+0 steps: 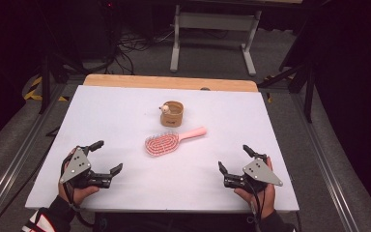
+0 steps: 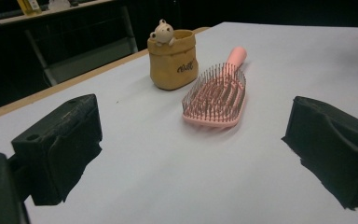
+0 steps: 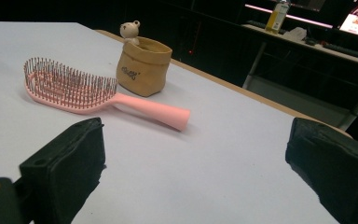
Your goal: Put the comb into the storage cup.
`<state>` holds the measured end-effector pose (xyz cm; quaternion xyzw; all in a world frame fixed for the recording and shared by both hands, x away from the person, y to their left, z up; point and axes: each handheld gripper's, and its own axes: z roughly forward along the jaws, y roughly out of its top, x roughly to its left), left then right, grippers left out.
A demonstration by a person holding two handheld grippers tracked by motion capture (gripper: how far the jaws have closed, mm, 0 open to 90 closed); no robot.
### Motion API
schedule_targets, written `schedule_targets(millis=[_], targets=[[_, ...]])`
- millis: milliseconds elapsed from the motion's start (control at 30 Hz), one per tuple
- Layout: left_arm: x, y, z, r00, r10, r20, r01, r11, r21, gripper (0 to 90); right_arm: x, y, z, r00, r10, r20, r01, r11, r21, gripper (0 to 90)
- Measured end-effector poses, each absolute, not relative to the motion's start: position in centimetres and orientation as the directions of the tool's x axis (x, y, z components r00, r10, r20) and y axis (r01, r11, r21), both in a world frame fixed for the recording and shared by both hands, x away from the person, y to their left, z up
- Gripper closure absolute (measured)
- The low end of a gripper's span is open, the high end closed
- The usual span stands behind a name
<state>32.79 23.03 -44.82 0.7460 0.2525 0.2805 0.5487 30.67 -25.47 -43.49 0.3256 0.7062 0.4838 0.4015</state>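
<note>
A pink hairbrush (image 1: 166, 141) lies bristles up in the middle of the white table (image 1: 125, 111), its handle pointing right. Just behind it stands a small tan pouch-like cup (image 1: 172, 113) with a little bear figure on its rim. My left gripper (image 1: 107, 157) rests near the front left, open and holding nothing, aimed toward the hairbrush (image 2: 218, 93) and the cup (image 2: 174, 60). At the front right my right gripper (image 1: 235, 158) is open too, with nothing between its jaws; ahead of it lie the hairbrush (image 3: 88, 93) and the cup (image 3: 143, 65).
A wooden strip (image 1: 169, 82) runs along the table's far edge. Beyond it stands a white metal frame (image 1: 212, 29) with cables on the floor. Metal rails (image 1: 319, 159) flank both sides of the table. A person's hands hold both grippers at the near edge.
</note>
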Motion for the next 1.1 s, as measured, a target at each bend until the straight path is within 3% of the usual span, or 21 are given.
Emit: schedule_targets(millis=[367, 633, 1100], targets=[[33.1, 22.7, -45.7, 0.73, 0.672, 0.121, 0.119, -0.3, 0.947, 4.9, 31.8, -25.8, -43.3, -0.472, 0.857, -0.206, 0.101, 0.285, 0.953, 7.0], [32.4, 23.4, -45.6, 0.721, 0.679, 0.136, 0.106, -0.302, 0.947, 5.2, 33.1, -26.0, -42.4, -0.483, 0.864, -0.145, 0.116, 0.228, 0.967, 17.7], [32.2, 24.0, -45.6, 0.72, 0.679, 0.144, 0.102, -0.308, 0.946, 5.9, 37.9, -23.9, -40.6, -0.492, 0.851, -0.182, 0.112, 0.269, 0.956, 42.5]])
